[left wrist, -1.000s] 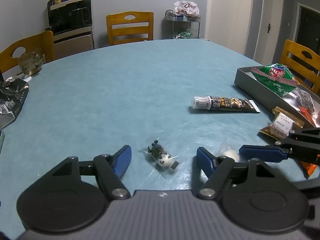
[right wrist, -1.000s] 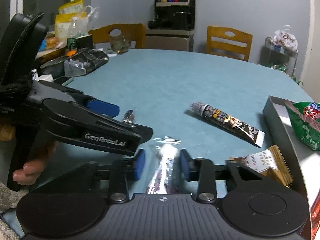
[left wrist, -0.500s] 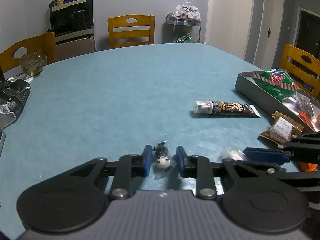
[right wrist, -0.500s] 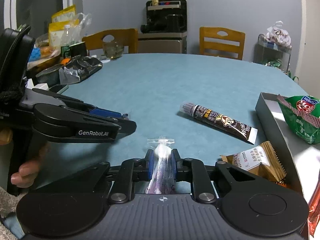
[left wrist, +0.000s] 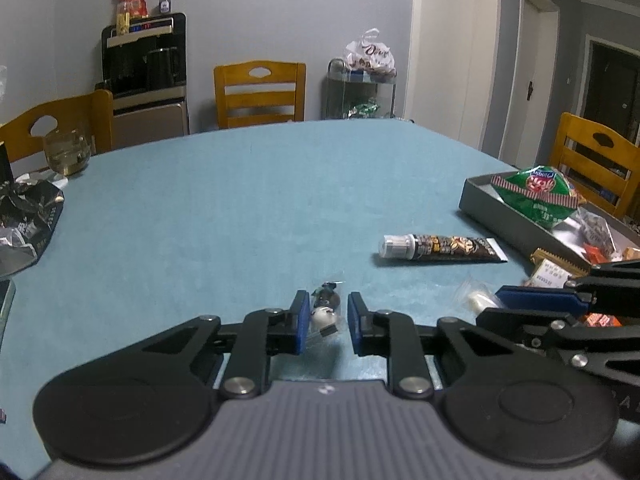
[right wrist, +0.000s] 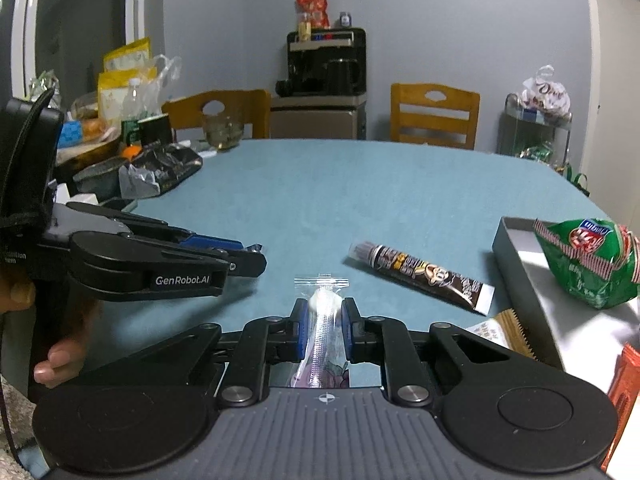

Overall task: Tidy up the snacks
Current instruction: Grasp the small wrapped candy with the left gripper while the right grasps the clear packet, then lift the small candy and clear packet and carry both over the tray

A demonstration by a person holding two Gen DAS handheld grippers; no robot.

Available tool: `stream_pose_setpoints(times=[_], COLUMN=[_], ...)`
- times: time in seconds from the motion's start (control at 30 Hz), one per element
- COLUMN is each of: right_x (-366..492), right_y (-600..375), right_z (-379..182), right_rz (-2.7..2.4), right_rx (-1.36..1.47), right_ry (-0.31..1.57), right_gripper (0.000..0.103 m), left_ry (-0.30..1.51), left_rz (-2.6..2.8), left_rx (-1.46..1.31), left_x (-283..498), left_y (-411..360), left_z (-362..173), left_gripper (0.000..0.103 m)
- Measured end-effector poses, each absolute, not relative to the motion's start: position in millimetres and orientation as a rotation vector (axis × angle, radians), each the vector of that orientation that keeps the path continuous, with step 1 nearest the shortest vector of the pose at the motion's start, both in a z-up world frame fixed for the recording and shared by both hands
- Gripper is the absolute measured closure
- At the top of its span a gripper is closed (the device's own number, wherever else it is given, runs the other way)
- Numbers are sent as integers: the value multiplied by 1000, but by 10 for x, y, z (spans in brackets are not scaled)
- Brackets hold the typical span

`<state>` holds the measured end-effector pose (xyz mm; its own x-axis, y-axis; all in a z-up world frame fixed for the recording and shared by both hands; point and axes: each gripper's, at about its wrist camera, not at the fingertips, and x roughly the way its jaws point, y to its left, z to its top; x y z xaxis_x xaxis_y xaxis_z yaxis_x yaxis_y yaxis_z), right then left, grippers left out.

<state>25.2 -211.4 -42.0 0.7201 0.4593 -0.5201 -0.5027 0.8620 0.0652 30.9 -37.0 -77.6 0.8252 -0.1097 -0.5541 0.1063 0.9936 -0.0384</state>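
On the blue table, my left gripper (left wrist: 328, 318) is shut on a small clear packet (left wrist: 326, 311) holding a dark and a white candy. My right gripper (right wrist: 323, 322) is shut on a long clear packet (right wrist: 322, 320) with a white stick inside. The two grippers sit side by side: the left gripper (right wrist: 246, 255) shows in the right wrist view, the right gripper (left wrist: 536, 300) in the left wrist view. A dark chocolate tube (left wrist: 440, 246) (right wrist: 420, 276) lies beyond them. At the right, a grey tray (left wrist: 500, 210) (right wrist: 516, 248) holds a green bag (left wrist: 536, 196) (right wrist: 588, 264).
A golden biscuit packet (left wrist: 554, 274) (right wrist: 504, 330) and an orange packet (right wrist: 624, 392) lie by the tray's near side. A crumpled black foil bag (left wrist: 24, 224) and a glass bowl (left wrist: 66, 154) are at the far left. Wooden chairs (left wrist: 260, 94) ring the table.
The left jaws closed from wide apart onto the small candy packet. The right jaws closed onto the long clear packet. Both hands stayed about where they were.
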Motion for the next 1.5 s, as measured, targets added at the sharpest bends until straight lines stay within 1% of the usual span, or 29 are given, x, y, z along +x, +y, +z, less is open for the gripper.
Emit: stream_pose_setpoints(times=[0.53, 0.73, 1.03, 1.5], right_x=[182, 121, 82, 36], right_y=[-2260, -2368, -2633, -3172], right_z=[-258, -179, -68, 231], right_rz=[518, 515, 466, 405], right_rx=[-69, -67, -50, -6], right_ry=[472, 428, 368, 288], right_gripper=[84, 84, 84, 84], left_ry=[562, 542, 502, 380], left_rz=[-119, -113, -189, -306], left_rx=[-18, -20, -68, -2], left_x=[265, 198, 92, -79], left_y=[-344, -399, -499, -1073], left_z=[-744, -635, -289, 408], left_gripper=[84, 84, 84, 84])
